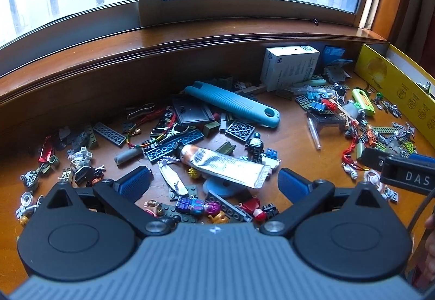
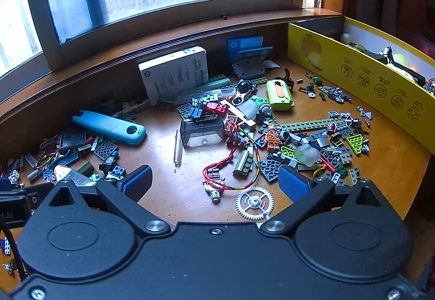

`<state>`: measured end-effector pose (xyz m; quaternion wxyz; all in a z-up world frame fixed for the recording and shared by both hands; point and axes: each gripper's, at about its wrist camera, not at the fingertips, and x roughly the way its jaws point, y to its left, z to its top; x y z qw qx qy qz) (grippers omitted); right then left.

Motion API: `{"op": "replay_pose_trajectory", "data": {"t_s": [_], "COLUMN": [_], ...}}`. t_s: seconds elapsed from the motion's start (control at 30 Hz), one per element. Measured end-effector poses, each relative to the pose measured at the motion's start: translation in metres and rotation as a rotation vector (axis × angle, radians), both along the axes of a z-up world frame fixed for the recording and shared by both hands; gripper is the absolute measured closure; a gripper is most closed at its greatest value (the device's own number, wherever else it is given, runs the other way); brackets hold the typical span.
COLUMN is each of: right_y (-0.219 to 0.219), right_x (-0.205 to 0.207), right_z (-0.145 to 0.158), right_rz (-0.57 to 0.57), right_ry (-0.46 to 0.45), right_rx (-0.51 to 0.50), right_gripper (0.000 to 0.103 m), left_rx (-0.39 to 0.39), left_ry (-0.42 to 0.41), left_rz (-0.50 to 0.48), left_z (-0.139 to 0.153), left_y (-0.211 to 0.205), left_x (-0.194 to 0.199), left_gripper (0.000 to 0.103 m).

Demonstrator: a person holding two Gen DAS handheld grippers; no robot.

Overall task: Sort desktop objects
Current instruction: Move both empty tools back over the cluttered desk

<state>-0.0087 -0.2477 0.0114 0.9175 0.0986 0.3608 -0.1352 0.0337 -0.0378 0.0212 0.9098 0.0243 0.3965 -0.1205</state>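
Observation:
A wooden desk (image 1: 293,142) under a window is strewn with toy bricks, minifigures and small items. My left gripper (image 1: 214,181) stands open just above a silver tube (image 1: 225,164) with a copper-coloured neck; a folding knife (image 1: 172,180) and a purple minifigure (image 1: 190,205) lie between its blue pads. My right gripper (image 2: 216,181) is open too, hovering over a red cord (image 2: 217,172) and a white gear wheel (image 2: 254,202). A teal handle-shaped case (image 1: 233,103) (image 2: 108,126) lies further back. An orange minifigure (image 2: 272,137) rests in the right pile.
A yellow cardboard box (image 2: 361,74) with assorted items inside runs along the right edge. A white carton (image 2: 174,73) and a blue packet (image 2: 246,46) lean against the back ledge. A lime-green device (image 2: 280,94), a dark plastic stand (image 2: 202,130) and a metal pen (image 2: 178,147) lie mid-desk.

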Motion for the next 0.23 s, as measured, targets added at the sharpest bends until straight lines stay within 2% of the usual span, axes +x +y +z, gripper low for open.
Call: {"op": "replay_pose_trajectory", "data": {"t_s": [0.23], "right_y": [0.001], "right_x": [0.009], "right_z": [-0.012], "right_rz": [0.015], "right_ry": [0.033], "right_rx": [-0.009], "right_gripper": [0.004], "left_rx": [-0.025], "left_ry": [0.020], "left_rz": [0.009], "left_z": [-0.004], "left_y": [0.004], "left_x": [0.003], "left_gripper": [0.000]}}
